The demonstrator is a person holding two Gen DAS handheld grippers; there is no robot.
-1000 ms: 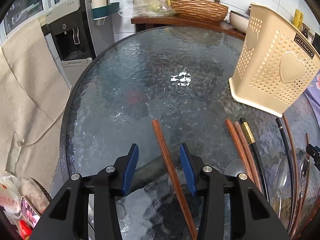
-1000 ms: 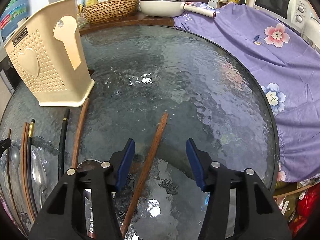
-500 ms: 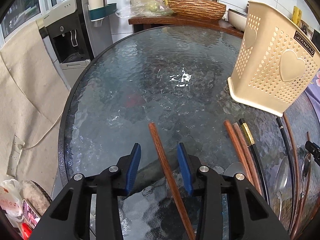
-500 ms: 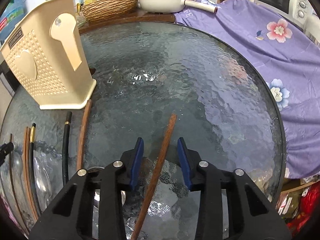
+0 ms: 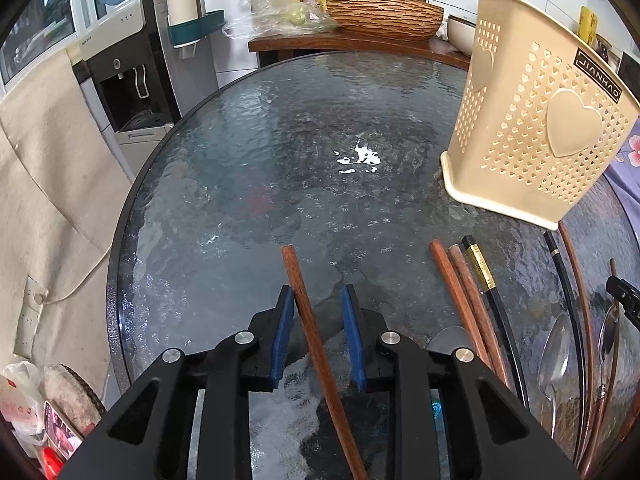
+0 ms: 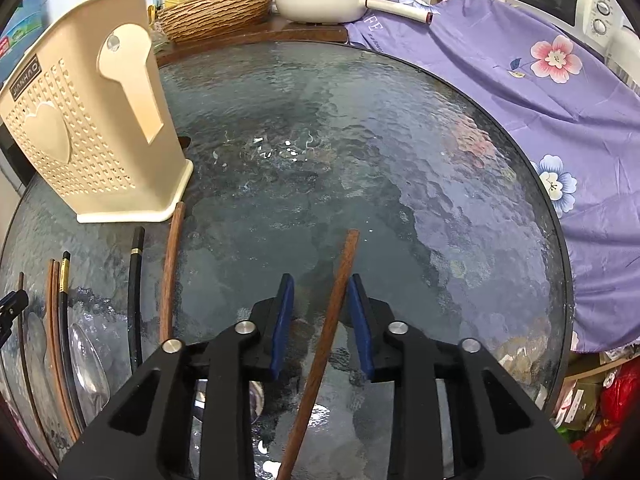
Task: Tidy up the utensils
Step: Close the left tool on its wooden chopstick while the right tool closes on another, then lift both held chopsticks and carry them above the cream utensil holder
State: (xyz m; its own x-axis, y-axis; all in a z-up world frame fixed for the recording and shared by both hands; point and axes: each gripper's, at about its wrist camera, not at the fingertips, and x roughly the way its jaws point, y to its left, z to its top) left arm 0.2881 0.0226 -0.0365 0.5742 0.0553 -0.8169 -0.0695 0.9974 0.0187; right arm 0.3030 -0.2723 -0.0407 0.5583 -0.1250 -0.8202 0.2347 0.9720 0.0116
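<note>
Wooden chopstick (image 5: pixel 316 344) between my left gripper's (image 5: pixel 317 338) parted jaws; another wooden chopstick (image 6: pixel 328 332) between my right gripper's (image 6: pixel 321 322) parted jaws.

Spoons (image 5: pixel 554 364) part. cut off, rt edge

glossy rippled glass table (image 5: pixel 248 184), matt wood chopstick (image 5: pixel 316 344), perforated plastic holder (image 5: pixel 532 136).

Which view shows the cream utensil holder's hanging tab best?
The right wrist view: the utensil holder turns its tab toward that camera. The left wrist view shows only the holder's perforated heart side.
</note>
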